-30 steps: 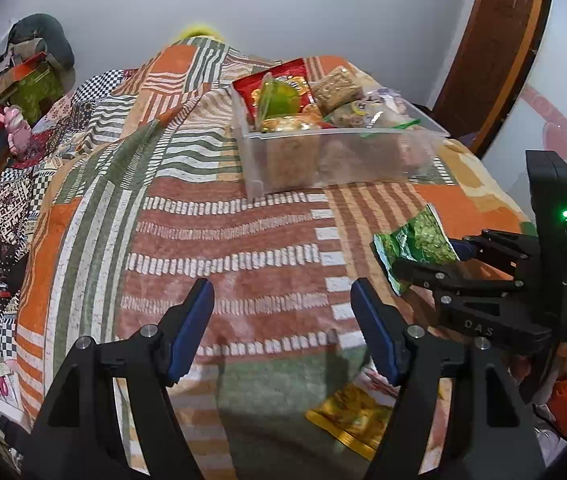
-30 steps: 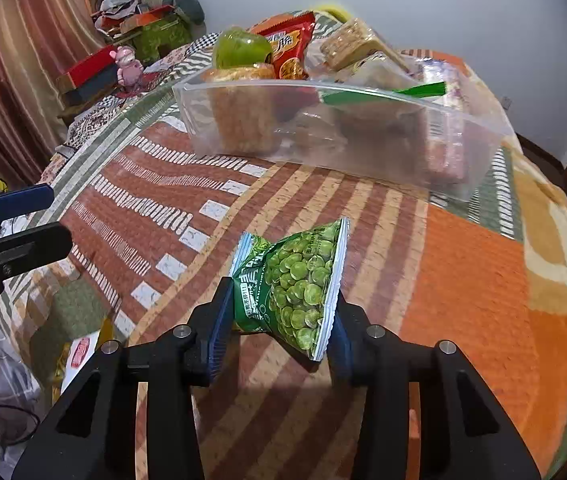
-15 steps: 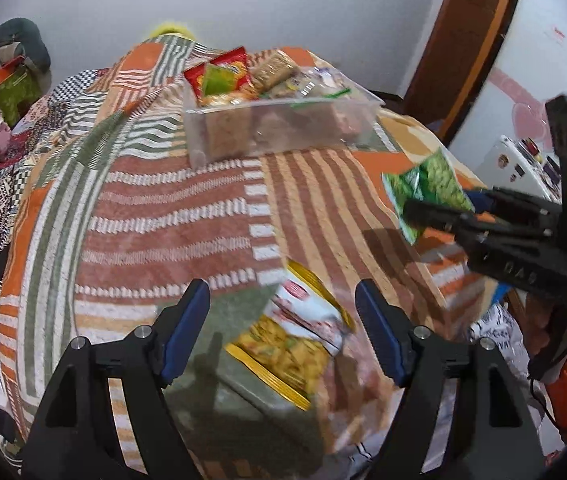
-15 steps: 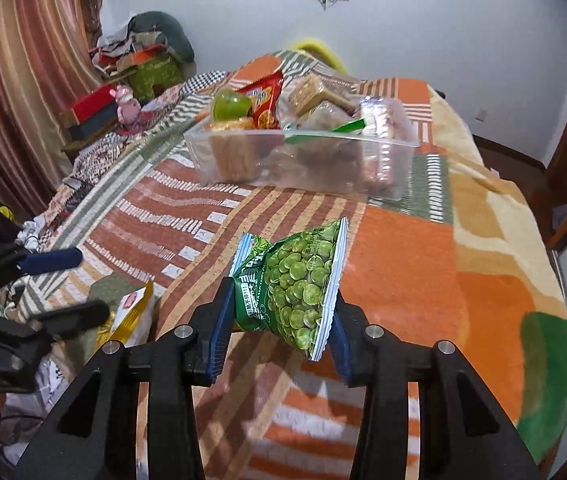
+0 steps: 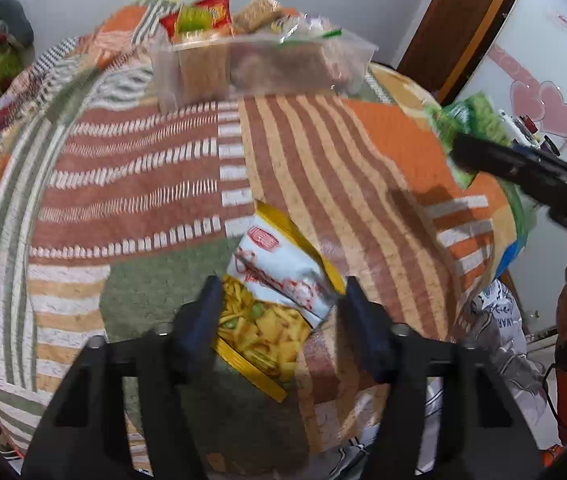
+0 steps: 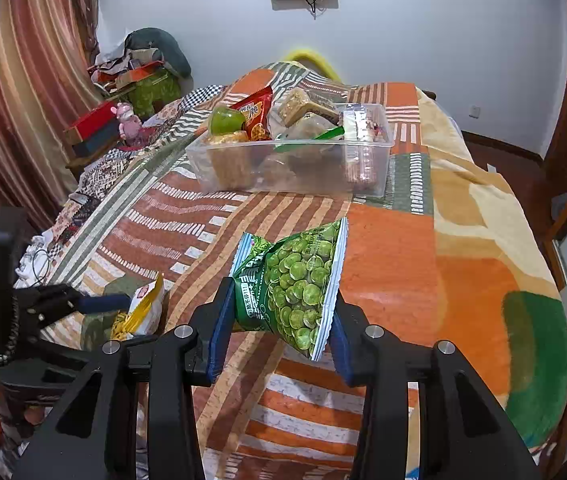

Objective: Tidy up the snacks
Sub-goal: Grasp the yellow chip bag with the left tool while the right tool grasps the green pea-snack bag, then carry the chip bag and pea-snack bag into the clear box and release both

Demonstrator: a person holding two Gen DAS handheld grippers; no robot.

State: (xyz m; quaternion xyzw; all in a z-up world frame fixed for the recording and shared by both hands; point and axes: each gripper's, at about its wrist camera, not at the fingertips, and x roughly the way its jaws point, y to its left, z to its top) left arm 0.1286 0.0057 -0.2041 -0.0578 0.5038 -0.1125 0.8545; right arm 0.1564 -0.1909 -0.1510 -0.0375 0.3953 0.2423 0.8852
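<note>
My right gripper is shut on a green pea snack bag and holds it in the air above the bedspread; the bag also shows at the right of the left wrist view. My left gripper is open, its fingers on either side of a yellow and white snack bag that lies on the bedspread near the front edge; this bag also shows in the right wrist view. A clear plastic bin holding several snacks stands farther back on the bed.
The patchwork bedspread covers the bed. Curtains and a pile of boxes and clothes stand at the left. A wooden door and white cabinet are at the right.
My right gripper has lifted the pea bag higher and back from the bin. My left gripper has come down around the yellow and white bag and narrowed a little.
</note>
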